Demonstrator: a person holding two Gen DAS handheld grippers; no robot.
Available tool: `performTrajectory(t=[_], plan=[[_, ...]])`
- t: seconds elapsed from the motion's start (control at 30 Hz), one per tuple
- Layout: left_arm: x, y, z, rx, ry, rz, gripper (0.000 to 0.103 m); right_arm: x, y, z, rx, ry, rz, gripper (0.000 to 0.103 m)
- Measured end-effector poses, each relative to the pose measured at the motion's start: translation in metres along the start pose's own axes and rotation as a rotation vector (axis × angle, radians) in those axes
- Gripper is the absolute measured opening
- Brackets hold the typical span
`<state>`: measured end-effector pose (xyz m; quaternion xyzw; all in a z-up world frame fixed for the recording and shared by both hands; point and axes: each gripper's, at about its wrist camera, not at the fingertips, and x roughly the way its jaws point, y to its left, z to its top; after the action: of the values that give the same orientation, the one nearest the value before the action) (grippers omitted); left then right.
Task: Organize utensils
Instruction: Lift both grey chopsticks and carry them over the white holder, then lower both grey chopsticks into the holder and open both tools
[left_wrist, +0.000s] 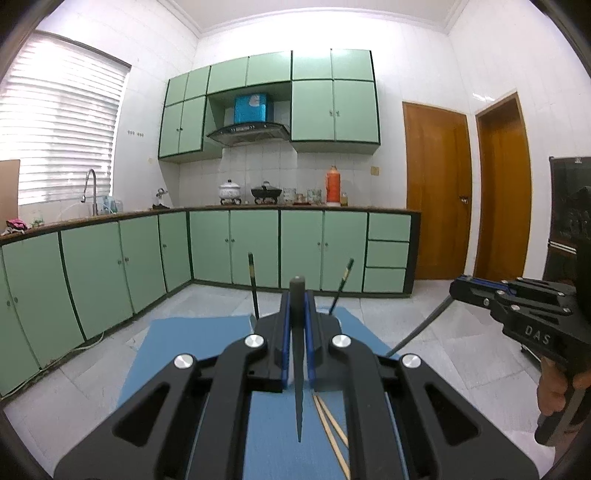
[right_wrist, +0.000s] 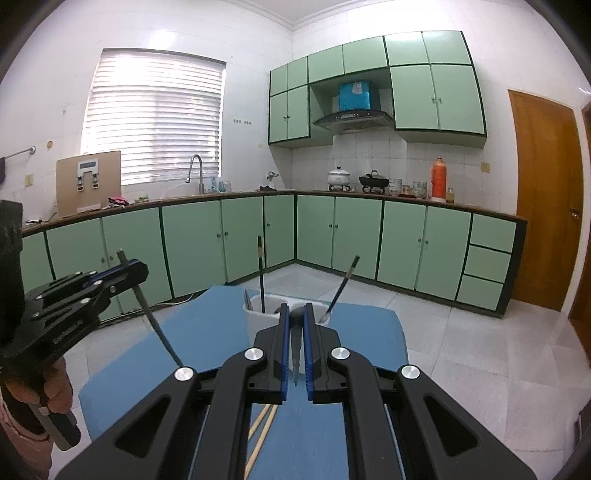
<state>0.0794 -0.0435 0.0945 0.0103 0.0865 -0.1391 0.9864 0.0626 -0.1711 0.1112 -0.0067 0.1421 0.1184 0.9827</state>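
A: What are the left tongs (left_wrist: 297, 295) doing?

B: They are clamping a dark chopstick (left_wrist: 297, 354) between their blue pads, closed tight on it, its blunt end poking out past the tips and its point hanging back toward the camera.

A: And the right tongs (right_wrist: 294, 321)?

B: They are gripping a second dark chopstick (right_wrist: 295, 343) the same way, closed on it. A hand (right_wrist: 55, 391) is holding the left tool off to their left.

A: Where are the other utensils sitting?

B: Just beyond the right tongs a white holder (right_wrist: 258, 321) is standing on the blue tabletop (right_wrist: 369, 332), with two more dark chopsticks (right_wrist: 260, 273) leaning out of it. Below both tongs, a pair of pale wooden chopsticks (left_wrist: 332, 428) is lying flat on the tabletop.
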Motion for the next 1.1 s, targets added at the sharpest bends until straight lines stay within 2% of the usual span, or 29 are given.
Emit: performTrajectory(t=[0.17, 0.37, 0.6, 0.87, 1.1], plan=[[0.007, 0.000, 0.023, -0.016, -0.059, 0.003, 0.006, -0.001, 0.002, 0.022, -0.010, -0.041, -0.001, 0.007], [0.016, -0.001, 0.059, -0.031, -0.188, 0.028, 0.006, 0.008, -0.003, 0.060, -0.009, -0.083, -0.005, 0.007], [0.056, 0.002, 0.093, -0.061, -0.265, 0.028, 0.006, 0.043, -0.005, 0.087, -0.028, -0.066, -0.006, 0.007], [0.118, 0.003, 0.092, -0.050, -0.258, 0.057, 0.006, 0.103, -0.017, 0.093, -0.025, 0.015, -0.013, 0.007], [0.181, 0.013, 0.072, -0.041, -0.168, 0.093, 0.006, 0.150, -0.031, 0.079, 0.003, 0.096, -0.017, 0.007]])
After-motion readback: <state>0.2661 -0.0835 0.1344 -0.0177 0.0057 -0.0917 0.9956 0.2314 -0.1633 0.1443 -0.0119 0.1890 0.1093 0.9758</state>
